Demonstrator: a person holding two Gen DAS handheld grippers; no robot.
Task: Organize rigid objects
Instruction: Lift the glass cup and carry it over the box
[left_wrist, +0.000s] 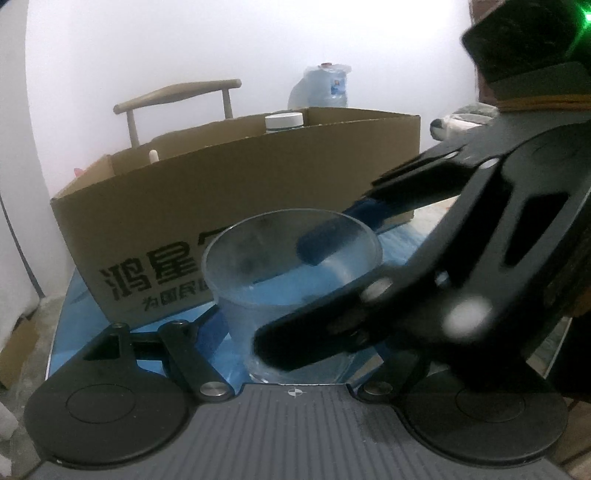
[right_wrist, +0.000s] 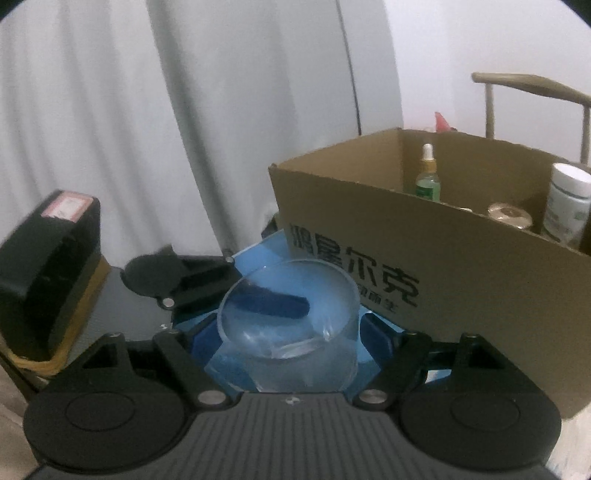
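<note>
Clear plastic cup (left_wrist: 258, 266), upright between the spread jaws of both tongs, in front of the cardboard box (right_wrist: 461, 288). The right gripper (right_wrist: 291, 339) straddles it unclamped; whether the left gripper (left_wrist: 295, 325) presses cannot be told. Probably light, slick and thin-walled: grip gently across the mid-body.
</note>
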